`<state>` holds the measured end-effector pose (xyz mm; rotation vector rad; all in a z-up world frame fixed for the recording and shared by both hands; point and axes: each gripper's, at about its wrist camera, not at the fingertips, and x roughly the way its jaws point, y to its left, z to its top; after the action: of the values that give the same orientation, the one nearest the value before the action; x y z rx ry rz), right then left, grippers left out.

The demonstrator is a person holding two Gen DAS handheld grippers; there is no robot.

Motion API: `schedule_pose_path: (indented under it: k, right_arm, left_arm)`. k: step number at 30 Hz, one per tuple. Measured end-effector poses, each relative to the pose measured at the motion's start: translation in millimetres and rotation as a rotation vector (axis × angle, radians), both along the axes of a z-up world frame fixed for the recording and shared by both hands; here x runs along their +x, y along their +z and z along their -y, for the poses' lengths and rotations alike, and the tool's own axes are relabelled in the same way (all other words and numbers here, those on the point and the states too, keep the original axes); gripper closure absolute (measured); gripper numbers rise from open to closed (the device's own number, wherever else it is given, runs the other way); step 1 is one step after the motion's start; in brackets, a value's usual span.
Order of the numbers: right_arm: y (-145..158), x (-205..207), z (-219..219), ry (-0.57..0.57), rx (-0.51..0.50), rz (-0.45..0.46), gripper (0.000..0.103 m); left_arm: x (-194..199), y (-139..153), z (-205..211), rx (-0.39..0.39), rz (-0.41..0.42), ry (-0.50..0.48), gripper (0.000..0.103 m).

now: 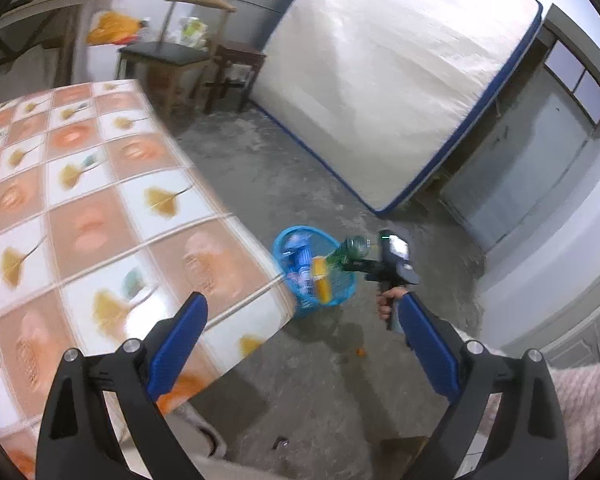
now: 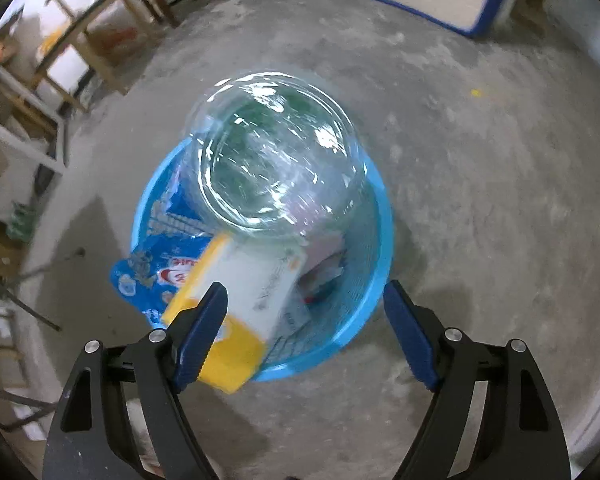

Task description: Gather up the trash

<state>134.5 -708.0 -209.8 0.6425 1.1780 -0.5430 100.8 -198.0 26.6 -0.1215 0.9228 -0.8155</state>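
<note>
From the left wrist view, the left gripper [image 1: 302,320] hangs with its jaws spread wide and nothing between them; its left pad [image 1: 178,344] sits over the edge of the table [image 1: 100,208] with the tiled cloth, the right pad over bare floor [image 1: 300,184]. Past them stands the blue basket [image 1: 342,292] on the floor just beside the table corner, and at its rim the right gripper [image 1: 346,258], in a hand [image 1: 388,300], points down with the bottle [image 1: 350,249] at its tips. Behind leans a mattress [image 1: 380,80].

In the right wrist view, the right gripper [image 2: 304,312] stands released, jaws wide apart. The clear bottle [image 2: 276,156] (blurred, base toward the camera) sits ahead of the pads, over the basket [image 2: 382,240], touching neither pad. A yellow box [image 2: 240,312] pokes over the near rim against the left pad [image 2: 200,336]; whether they touch I cannot tell. A blue wrapper [image 2: 152,276] hangs over the left rim.
</note>
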Motion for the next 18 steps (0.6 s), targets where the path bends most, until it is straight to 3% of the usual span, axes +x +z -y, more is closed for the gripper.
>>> schedule_pose_path:
  k: [6,14,18]
  right_arm:
    - [23.7,-41.9,-15.2,-0.036,0.012,0.093,0.027]
    - [36.9,-46.3,-45.8,-0.045,0.082,0.153,0.039]
    - [55.1,-53.6,-69.2,-0.037,0.075,0.182,0.040]
  left_arm:
    - [-14.2,-8.8,-30.7,0.003,-0.009,0.037,0.009]
    - [-14.9,-9.3,-37.7,0.005,0.018,0.046,0.009]
    - [-23.5,-5.2,-50.3,0.033,0.071,0.075,0.009]
